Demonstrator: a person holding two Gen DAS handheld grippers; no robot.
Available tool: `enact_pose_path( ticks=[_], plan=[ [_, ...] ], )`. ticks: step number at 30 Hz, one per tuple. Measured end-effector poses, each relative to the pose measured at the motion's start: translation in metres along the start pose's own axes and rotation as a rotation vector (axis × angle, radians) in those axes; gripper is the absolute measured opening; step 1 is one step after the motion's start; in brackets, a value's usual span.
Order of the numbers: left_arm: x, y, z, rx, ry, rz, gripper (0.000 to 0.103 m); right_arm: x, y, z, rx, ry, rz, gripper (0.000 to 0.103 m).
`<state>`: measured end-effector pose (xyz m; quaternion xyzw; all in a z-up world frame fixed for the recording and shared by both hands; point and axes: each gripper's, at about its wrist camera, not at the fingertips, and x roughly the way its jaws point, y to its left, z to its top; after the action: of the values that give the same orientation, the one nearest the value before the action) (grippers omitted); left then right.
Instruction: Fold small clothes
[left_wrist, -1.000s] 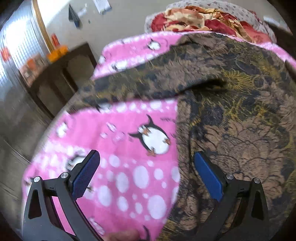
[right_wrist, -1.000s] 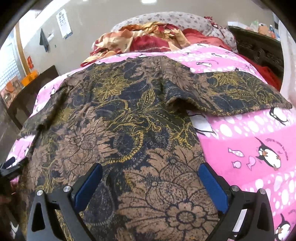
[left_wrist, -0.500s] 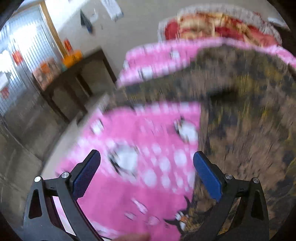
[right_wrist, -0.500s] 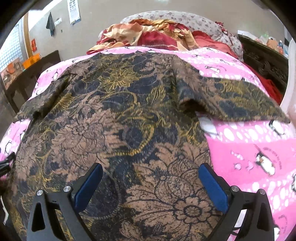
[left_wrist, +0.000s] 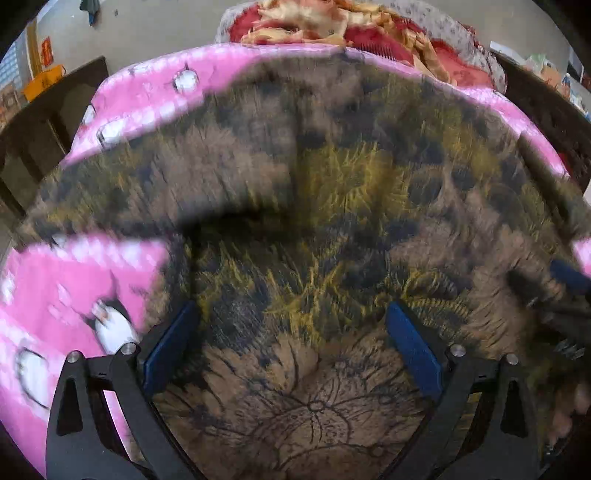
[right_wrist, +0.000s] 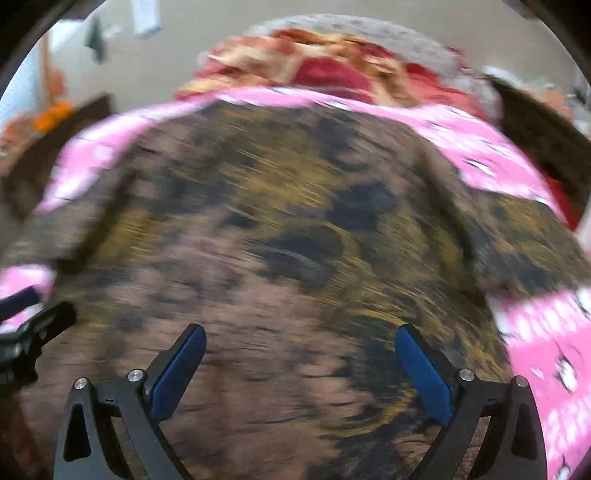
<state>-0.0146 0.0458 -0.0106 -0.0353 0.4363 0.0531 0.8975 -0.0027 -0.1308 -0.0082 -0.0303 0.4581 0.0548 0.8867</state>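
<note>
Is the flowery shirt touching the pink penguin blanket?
Touching. In the left wrist view the flowery shirt lies spread flat on the pink penguin blanket, its edges resting straight on the pink with no gap, though the picture is blurred.

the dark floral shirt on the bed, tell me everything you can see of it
The shirt is thin-looking fabric, dark with brown flowers and yellow-gold leaf patterns. It lies spread flat on the pink penguin-print blanket, with short sleeves out to both sides; the left one casts a shadow beneath its edge. Both views are motion-blurred. The left hand-held gripper and right hand-held gripper are over its lower part, both open and holding nothing.
</note>
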Motion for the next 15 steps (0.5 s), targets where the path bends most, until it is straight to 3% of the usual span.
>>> enact_pose_path(
  ticks=[2, 15],
  plan=[
    [-0.0032, 0.003, -0.0024, -0.017, -0.006, -0.008, 0.102, -0.0041, 0.0018, -0.0013, -0.008, -0.035, -0.018, 0.102],
    [-0.0018, 0.0024, -0.0011, -0.028, 0.003, -0.003, 0.103, 0.0035, 0.0048, 0.0025, -0.007, -0.023, 0.0, 0.103]
  ],
)
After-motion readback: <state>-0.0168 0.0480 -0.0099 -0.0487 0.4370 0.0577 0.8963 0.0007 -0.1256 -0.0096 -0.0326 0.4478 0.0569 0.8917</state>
